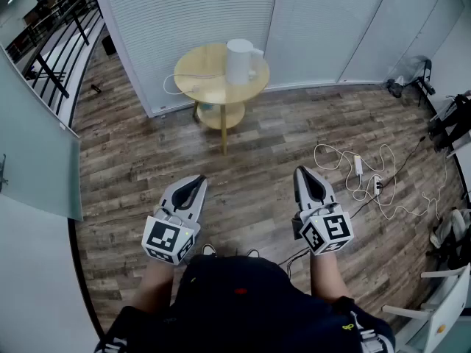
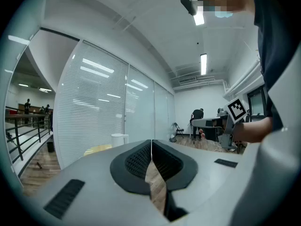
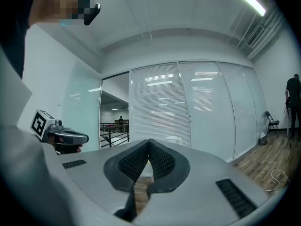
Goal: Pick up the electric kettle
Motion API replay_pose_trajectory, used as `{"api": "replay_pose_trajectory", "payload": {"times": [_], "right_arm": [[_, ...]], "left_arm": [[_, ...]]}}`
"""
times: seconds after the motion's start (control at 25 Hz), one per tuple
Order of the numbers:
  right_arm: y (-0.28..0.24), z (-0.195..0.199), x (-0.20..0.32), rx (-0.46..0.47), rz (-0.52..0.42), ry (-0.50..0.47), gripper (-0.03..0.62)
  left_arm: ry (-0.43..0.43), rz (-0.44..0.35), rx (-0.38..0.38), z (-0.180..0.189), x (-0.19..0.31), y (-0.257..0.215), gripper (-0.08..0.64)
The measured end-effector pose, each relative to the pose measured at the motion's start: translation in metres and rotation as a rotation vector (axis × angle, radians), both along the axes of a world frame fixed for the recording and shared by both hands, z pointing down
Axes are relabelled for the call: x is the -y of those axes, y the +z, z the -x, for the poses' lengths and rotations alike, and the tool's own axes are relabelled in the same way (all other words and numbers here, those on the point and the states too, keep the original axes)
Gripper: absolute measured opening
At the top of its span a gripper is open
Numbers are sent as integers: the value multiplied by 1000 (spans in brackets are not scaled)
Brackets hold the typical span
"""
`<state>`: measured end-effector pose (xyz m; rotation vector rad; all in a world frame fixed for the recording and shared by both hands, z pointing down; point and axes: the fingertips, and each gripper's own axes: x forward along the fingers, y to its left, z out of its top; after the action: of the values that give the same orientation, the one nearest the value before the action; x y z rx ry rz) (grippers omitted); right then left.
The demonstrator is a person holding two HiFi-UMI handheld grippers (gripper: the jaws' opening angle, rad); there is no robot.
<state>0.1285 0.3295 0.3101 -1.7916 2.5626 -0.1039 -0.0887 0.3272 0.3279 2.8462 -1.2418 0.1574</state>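
Note:
A white electric kettle [image 1: 241, 62] stands upright on a small round wooden table [image 1: 202, 76] far ahead, near the blinds. In the left gripper view the kettle [image 2: 119, 140] shows small, left of the jaws; in the right gripper view only the top of the kettle [image 3: 173, 140] peeks over the jaws. My left gripper [image 1: 197, 184] and right gripper [image 1: 303, 173] hover low over the wood floor, well short of the table, both pointing toward it. Both are shut with nothing between the jaws. From the left gripper view the right gripper [image 2: 229, 134] appears off to the side.
White cables and a power strip [image 1: 360, 173] lie on the floor to the right. A black cable [image 1: 368, 206] runs toward me. White blinds [image 1: 191, 20] and glass panels stand behind the table. A railing [image 1: 51, 43] is at far left, a white chair [image 1: 441, 307] at lower right.

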Motion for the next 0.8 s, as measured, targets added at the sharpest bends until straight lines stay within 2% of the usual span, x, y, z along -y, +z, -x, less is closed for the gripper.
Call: {"api": "replay_pose_trajectory", "payload": {"times": [0.44,0.8], "right_arm": [[6,8,3,-1,1,3,25],[13,29,13,14,36,8,25]], "left_arm": [[7,11,-2,5,1,8,23],[7,26,-15,27,9,13,23]]}}
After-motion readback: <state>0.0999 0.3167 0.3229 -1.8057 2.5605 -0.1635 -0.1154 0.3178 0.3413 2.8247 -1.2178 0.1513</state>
